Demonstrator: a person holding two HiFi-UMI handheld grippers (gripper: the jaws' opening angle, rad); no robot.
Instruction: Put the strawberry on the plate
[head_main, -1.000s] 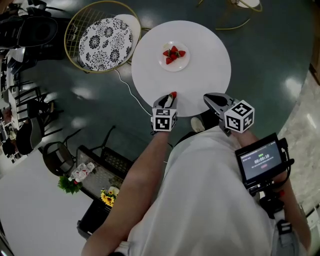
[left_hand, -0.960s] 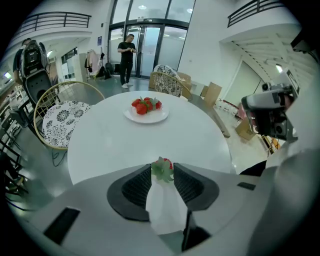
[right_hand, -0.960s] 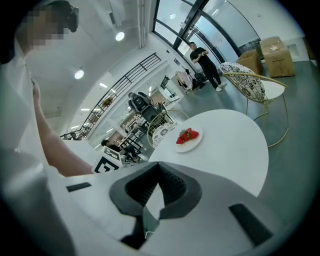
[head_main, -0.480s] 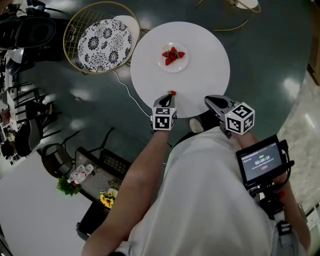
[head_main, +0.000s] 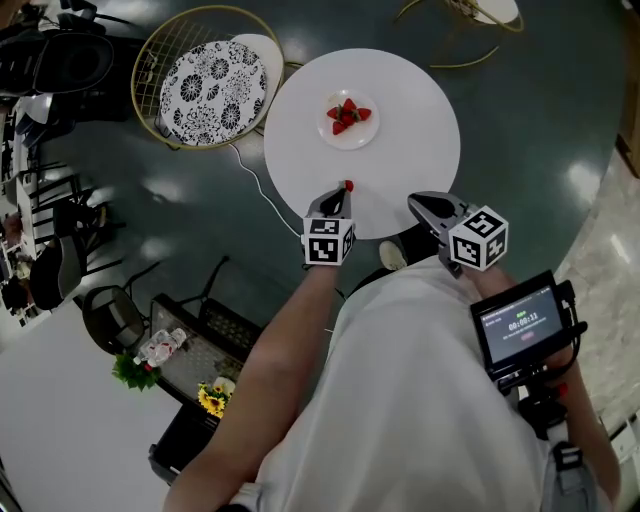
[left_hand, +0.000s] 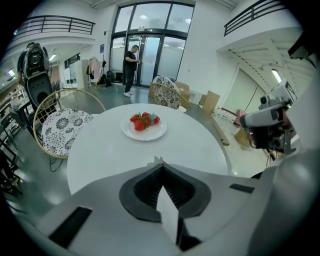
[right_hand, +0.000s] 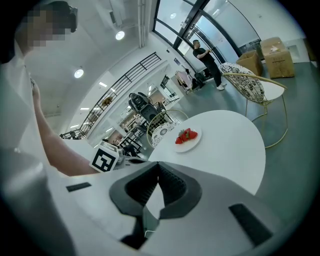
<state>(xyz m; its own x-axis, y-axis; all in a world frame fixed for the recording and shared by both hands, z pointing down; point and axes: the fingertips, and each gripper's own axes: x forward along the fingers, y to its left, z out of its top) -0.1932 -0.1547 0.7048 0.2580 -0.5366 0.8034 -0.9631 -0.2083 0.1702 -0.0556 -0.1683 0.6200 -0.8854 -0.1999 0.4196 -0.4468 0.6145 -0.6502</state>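
**Head view:** The left tongs (head_main: 344, 193), held in a person's hand, are clamped on a small red strawberry (head_main: 347, 185) at the near edge of a round white tabletop (head_main: 410, 120). The jaws have just been closing on the fruit. From above it cannot be told whether the berry rests on the tabletop or hangs clear of it. A small round white plate (head_main: 366, 130), heaped with more red strawberries (head_main: 347, 113), sits well apart from it, toward the far side. The right tongs (head_main: 414, 200) hang by the tabletop's near edge, jaws together and holding nothing. A wire chair with a black-and-white patterned cushion (head_main: 212, 85) stands beside the tabletop.

**Left gripper view:** The left tongs (left_hand: 163, 165) meet at the tips. Only a scrap of green leaf and a sliver of red from the strawberry (left_hand: 158, 160) show above them; the rest is hidden behind the jaws. The plate (left_hand: 131, 133) lies beyond, mid-tabletop. A blocky white-and-black device (left_hand: 270, 125) at the right edge is hard to make out.

**Right gripper view:** The right tongs (right_hand: 158, 163) are closed tip to tip and empty. The plate (right_hand: 192, 144) shows far across the tabletop (right_hand: 230, 150). The marker cube (right_hand: 104, 160) of the left tongs peeks out at left, but its tips and the held strawberry cannot be made out here.
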